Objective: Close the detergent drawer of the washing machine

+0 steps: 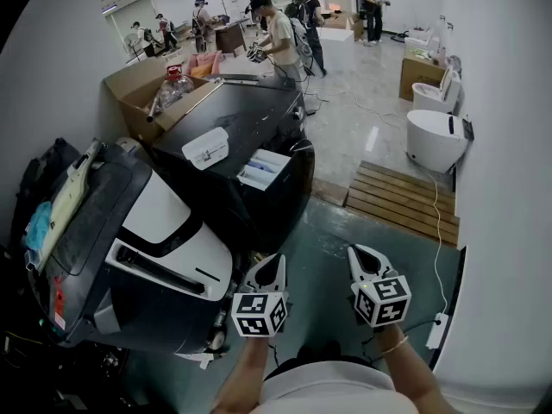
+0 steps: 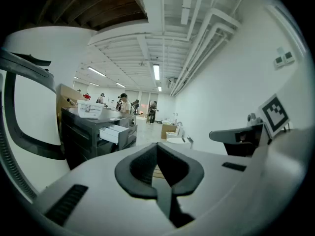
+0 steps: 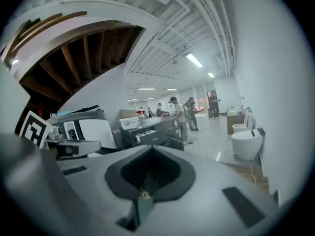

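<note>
Closest to the person, the left gripper [image 1: 272, 264] and right gripper [image 1: 357, 254] hover side by side above the floor, each with its jaws pressed together on nothing. Well ahead of them stands the dark washing machine [image 1: 250, 123], its white detergent drawer [image 1: 264, 169] pulled out at the front. A white box [image 1: 205, 147] lies on top.

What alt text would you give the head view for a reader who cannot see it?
The white detergent drawer of a dark washing machine stands pulled out, untouched. The left gripper and right gripper hover short of it, jaws together, empty. People work in the background.
</note>
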`<state>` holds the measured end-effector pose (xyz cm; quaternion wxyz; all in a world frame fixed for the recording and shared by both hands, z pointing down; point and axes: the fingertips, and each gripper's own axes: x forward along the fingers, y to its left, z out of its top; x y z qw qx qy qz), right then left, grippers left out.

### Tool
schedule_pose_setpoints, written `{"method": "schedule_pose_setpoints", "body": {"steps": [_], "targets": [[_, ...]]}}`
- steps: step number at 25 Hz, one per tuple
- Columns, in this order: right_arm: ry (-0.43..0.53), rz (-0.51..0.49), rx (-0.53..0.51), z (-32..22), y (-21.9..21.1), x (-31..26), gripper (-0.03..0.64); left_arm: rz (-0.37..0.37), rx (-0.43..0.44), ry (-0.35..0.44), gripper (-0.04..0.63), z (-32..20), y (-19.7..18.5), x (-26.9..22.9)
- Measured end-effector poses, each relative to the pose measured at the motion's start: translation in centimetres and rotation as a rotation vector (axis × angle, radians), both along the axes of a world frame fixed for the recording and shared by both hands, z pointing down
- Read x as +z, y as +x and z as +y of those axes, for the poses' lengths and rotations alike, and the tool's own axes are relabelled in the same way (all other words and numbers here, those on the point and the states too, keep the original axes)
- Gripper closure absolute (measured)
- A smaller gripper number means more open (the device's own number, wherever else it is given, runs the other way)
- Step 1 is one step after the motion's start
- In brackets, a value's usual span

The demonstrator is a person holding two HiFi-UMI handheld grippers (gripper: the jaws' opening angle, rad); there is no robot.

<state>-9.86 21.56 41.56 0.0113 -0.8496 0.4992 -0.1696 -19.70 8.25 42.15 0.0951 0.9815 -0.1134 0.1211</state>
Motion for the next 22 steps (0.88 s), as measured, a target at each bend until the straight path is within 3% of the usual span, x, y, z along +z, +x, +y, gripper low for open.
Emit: {"method": "schedule_pose_setpoints", "body": {"steps": [13, 22], "targets": [[0.026, 0.034, 0.015, 1.3, 2.2, -0.2, 0.615, -0.004, -0.030, -0.001, 0.600, 0.9, 1.5, 0.9], [0.032, 0.031, 0.040, 3.4, 4.0, 0.1, 0.600, -0.007, -0.049, -0.002, 0.540, 1.8, 2.8, 1.1]]}}
